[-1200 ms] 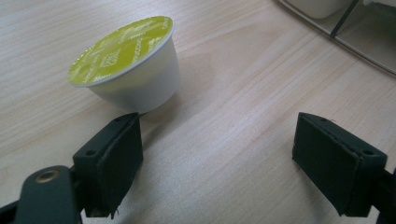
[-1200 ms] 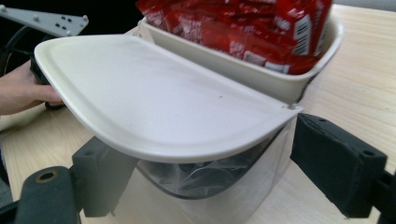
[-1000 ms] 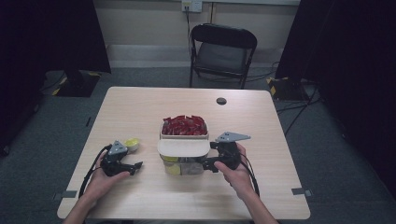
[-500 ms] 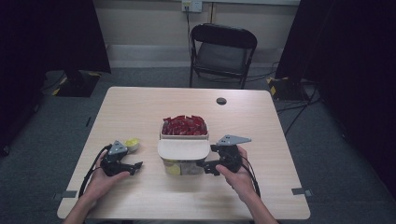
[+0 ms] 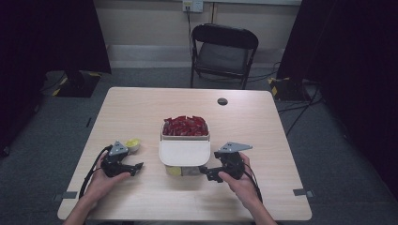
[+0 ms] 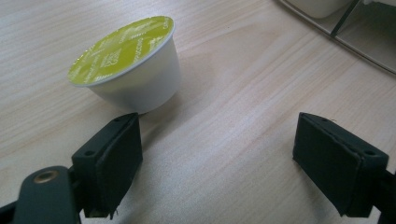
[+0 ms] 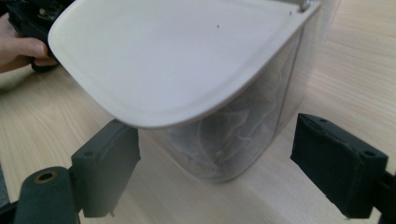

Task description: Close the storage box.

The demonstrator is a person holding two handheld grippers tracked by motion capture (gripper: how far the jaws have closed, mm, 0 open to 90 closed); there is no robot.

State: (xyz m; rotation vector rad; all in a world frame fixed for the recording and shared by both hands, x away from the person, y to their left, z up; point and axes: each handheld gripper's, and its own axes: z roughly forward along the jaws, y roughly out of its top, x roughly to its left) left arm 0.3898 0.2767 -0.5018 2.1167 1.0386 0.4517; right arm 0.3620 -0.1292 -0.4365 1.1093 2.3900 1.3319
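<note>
White-lidded container (image 5: 184, 154) sits between the spread-jawed right gripper (image 5: 210, 172) and left gripper (image 5: 136, 167), also released; green-topped capsule (image 6: 128, 65) nearby.

Capsule (image 6: 130, 70): you see a lime-green foil top with pale lettering over a plain white cup.
Left gripper (image 6: 219, 163): your jaws are matt black, with a brass-coloured rivet at the lower left.
Right gripper (image 7: 217, 165): the same black jaws; in the high view a grey plate sits on top.
Container lid (image 7: 177, 56): off-white, unpatterned.
Container wall (image 7: 233, 140): clear plastic, greyish, with pale crinkled shapes behind it.
Red pieces (image 5: 185, 125): deep glossy red in the far compartment.
Table (image 5: 263, 126): light wood with fine straight grain.
Chair (image 5: 224, 51): black.
</note>
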